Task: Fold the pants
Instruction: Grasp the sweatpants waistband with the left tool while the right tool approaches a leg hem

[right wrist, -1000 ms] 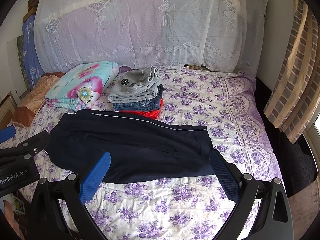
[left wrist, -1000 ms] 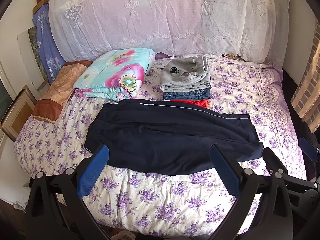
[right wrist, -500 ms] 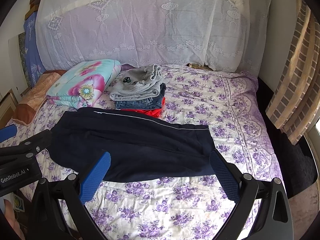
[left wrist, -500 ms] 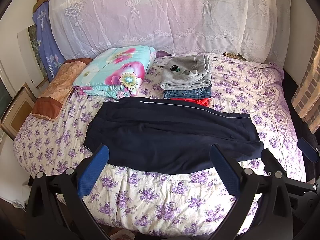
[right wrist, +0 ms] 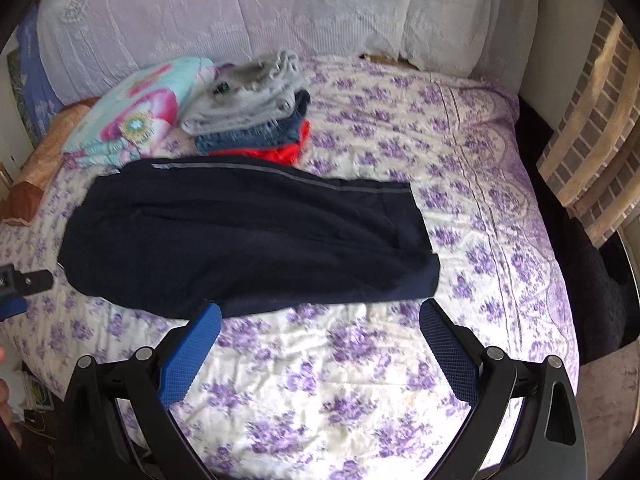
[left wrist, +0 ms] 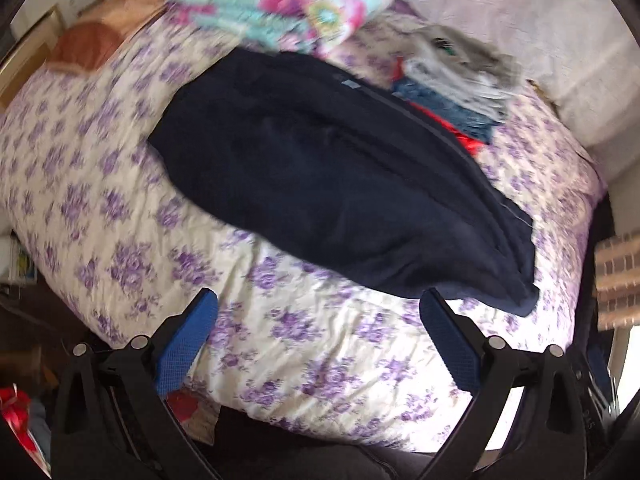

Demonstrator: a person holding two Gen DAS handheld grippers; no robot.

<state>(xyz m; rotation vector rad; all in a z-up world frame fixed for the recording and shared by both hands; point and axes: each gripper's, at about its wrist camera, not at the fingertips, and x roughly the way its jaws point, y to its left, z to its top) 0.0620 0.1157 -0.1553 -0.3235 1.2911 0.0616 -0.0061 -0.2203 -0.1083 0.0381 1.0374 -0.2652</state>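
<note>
Left hand-held gripper: jaws spread, empty, now swung down and tilted toward the near edge of the bed, its view blurred by motion; right hand-held gripper: spread, empty, lower than half a second ago. Navy pants: flat across the bed, untouched, lengthwise fold present. Reading: approach begun, next fold pending.

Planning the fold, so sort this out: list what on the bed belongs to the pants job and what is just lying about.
For the job:
navy pants
left gripper, open
right gripper, open

Lying about:
stack of folded clothes
floral quilt
orange pillow
</note>
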